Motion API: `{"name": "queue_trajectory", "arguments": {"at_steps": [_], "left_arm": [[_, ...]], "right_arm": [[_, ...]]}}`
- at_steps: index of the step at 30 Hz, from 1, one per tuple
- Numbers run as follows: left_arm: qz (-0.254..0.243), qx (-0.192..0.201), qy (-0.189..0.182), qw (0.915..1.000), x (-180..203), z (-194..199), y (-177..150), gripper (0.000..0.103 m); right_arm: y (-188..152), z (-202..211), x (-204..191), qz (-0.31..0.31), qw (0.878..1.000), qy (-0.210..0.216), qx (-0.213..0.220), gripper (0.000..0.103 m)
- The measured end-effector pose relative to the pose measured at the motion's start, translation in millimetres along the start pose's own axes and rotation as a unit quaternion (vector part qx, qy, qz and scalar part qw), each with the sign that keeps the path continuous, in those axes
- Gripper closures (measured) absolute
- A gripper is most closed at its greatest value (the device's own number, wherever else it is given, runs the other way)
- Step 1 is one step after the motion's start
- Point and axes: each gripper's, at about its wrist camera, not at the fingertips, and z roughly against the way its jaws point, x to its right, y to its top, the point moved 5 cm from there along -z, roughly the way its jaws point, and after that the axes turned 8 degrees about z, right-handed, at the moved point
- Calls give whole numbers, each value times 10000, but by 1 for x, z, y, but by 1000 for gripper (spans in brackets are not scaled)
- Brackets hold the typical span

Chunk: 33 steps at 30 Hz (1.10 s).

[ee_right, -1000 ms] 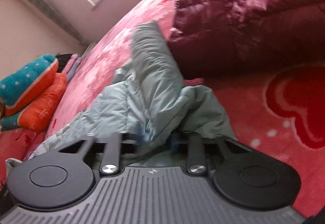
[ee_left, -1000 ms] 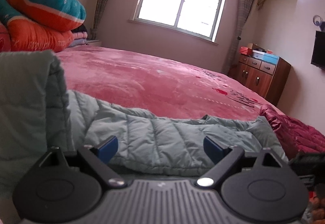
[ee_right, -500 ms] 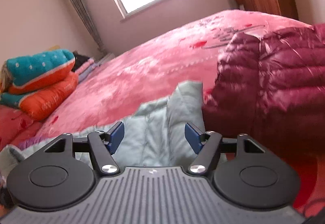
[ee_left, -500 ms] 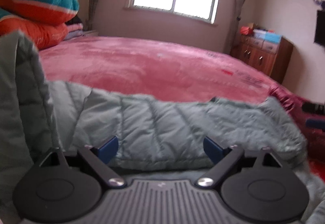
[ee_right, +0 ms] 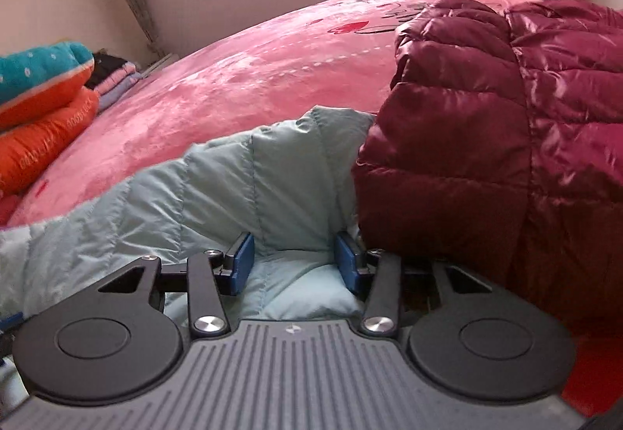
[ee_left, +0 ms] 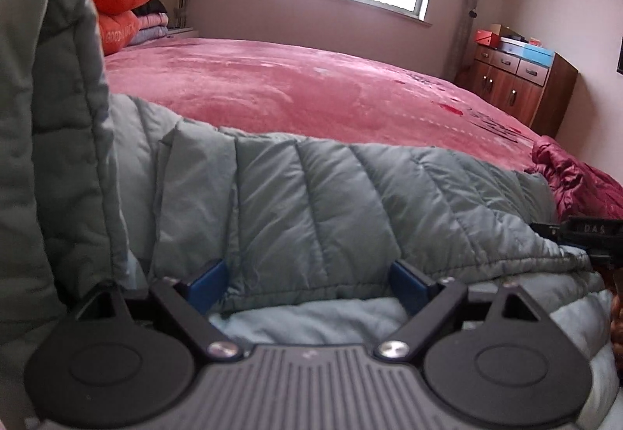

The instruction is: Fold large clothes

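Two grippers are working one pale green puffer jacket (ee_left: pixel 311 204), which is lying on the pink bedspread (ee_left: pixel 311 91), one flap standing raised at far left. Left gripper (ee_left: pixel 311 280): jaws spread wide, straddling a folded edge, not pinching. Right gripper (ee_right: pixel 293 266): jaws have just been closing, fabric between them, pads not yet pressing. Risk: slick quilting is likely slipping free; the maroon jacket (ee_right: pixel 506 126), touching alongside, may be getting snagged.

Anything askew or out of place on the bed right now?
The green puffer jacket is bunched, one part standing up at the left of the left wrist view, its far end butting the maroon puffer jacket. Right gripper jaws have just been closing, jacket fabric between them. Nothing looks spilled or damaged.
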Motion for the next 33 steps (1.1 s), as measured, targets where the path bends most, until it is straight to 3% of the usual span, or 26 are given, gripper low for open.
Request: {"name": "queue_trajectory", "arguments": {"at_steps": [9, 13, 16, 21, 26, 33], "left_arm": [[-83, -22, 68, 9999, 3, -2, 2, 12], [-288, 225, -24, 9993, 20, 20, 7, 12], [-231, 532, -111, 9983, 28, 47, 14, 12], [-171, 942, 101, 9954, 35, 89, 23, 12], [56, 1106, 220, 9936, 32, 122, 21, 12], [241, 1260, 311, 9912, 23, 168, 12, 12]], "right_arm": [[1, -5, -12, 658, 9972, -330, 139, 42], [4, 5, -18, 817, 9960, -286, 203, 7], [5, 29, -31, 1045, 9921, -488, 485, 0], [6, 81, -53, 1172, 9884, -311, 919, 0], [-8, 120, -56, 1036, 9912, -188, 803, 0], [-15, 164, -38, 496, 9951, -382, 763, 0]]}}
